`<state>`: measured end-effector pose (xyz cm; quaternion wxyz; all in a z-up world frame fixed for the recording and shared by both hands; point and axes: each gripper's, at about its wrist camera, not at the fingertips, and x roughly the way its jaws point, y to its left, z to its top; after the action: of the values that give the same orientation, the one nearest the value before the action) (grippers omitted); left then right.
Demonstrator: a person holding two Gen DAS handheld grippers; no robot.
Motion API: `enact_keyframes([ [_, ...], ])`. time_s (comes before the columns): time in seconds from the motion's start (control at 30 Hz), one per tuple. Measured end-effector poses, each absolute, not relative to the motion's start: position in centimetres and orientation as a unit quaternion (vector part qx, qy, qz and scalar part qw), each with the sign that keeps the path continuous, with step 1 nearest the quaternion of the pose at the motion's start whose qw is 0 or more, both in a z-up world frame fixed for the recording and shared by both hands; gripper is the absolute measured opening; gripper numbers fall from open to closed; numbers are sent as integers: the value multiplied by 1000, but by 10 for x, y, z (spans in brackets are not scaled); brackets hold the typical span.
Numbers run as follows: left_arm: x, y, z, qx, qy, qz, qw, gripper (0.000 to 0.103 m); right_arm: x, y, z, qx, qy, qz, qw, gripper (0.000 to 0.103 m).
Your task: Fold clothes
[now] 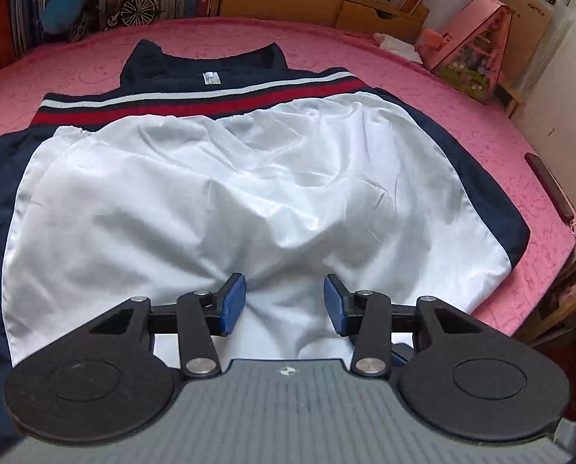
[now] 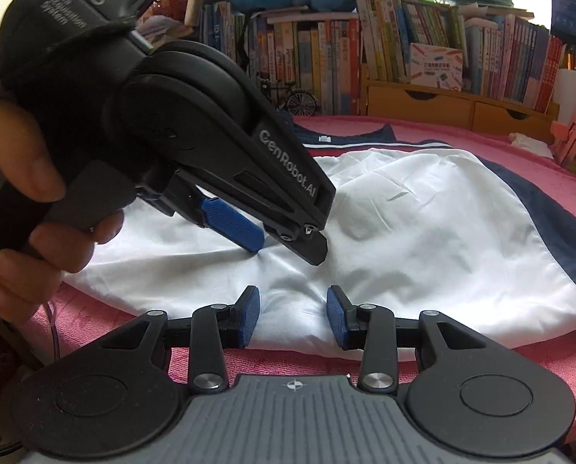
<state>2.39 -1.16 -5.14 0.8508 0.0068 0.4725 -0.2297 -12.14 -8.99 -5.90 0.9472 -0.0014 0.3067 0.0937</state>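
Both grippers (image 1: 284, 305) (image 2: 292, 317) low over jacket (image 1: 249, 201), fingers (image 2: 234, 228) apart.

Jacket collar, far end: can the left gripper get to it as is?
Probably yes. The left gripper is open over the white lining, and nothing stands between it and the collar, only flat jacket.

We note left gripper (image 2: 284, 245): black housing, white lettering "GenRobot.AI", "DAS Data Acquisition System" on strap, small screws at tip, blue ribbed pads (image 2: 234, 228). Hand (image 2: 29, 208) around its handle; fuzzy pinkish cuff at wrist, possibly sleeve. Right gripper (image 2: 292, 319): black linkage arms, silver pivot screws, round black discs, grey ribbed base with compass-like mark, blue textured pads (image 2: 249, 315). Left wrist view shows same build (image 1: 284, 303).
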Motion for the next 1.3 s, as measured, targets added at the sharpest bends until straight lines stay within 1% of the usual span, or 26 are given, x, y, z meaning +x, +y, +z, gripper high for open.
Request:
enact_keyframes([
  [0.23,62,-33,-50,38,465,-194,863,43,-124,-89,-59,1,303,90,949,39],
  [0.27,71,-35,-50,42,462,-182,867,40,-125,-89,-60,1,303,90,949,39],
  [0.5,142,-45,-50,46,441,-107,890,40,-129,-91,-60,3,299,95,950,39],
  [0.6,155,-50,-50,53,420,-90,901,43,-131,-92,-60,4,297,98,950,39],
  [0.73,174,-47,-46,17,420,-69,905,42,-133,-93,-60,4,295,102,950,39],
  [0.83,157,-39,-26,9,398,-84,913,42,-134,-93,-60,3,293,105,950,39],
  [0.93,127,-27,-3,14,357,-109,928,49,-136,-94,-60,2,291,107,951,39],
  [1.0,93,-9,7,15,316,-121,941,65,-136,-93,-60,1,288,108,951,39],
  [1.03,76,2,8,15,297,-120,947,69,-136,-93,-60,2,286,109,952,39],
  [1.17,14,34,-14,48,247,-70,965,69,-138,-93,-62,-6,272,115,955,39],
  [1.3,-14,67,-53,96,277,35,956,70,-139,-93,-64,-12,262,118,958,39],
])
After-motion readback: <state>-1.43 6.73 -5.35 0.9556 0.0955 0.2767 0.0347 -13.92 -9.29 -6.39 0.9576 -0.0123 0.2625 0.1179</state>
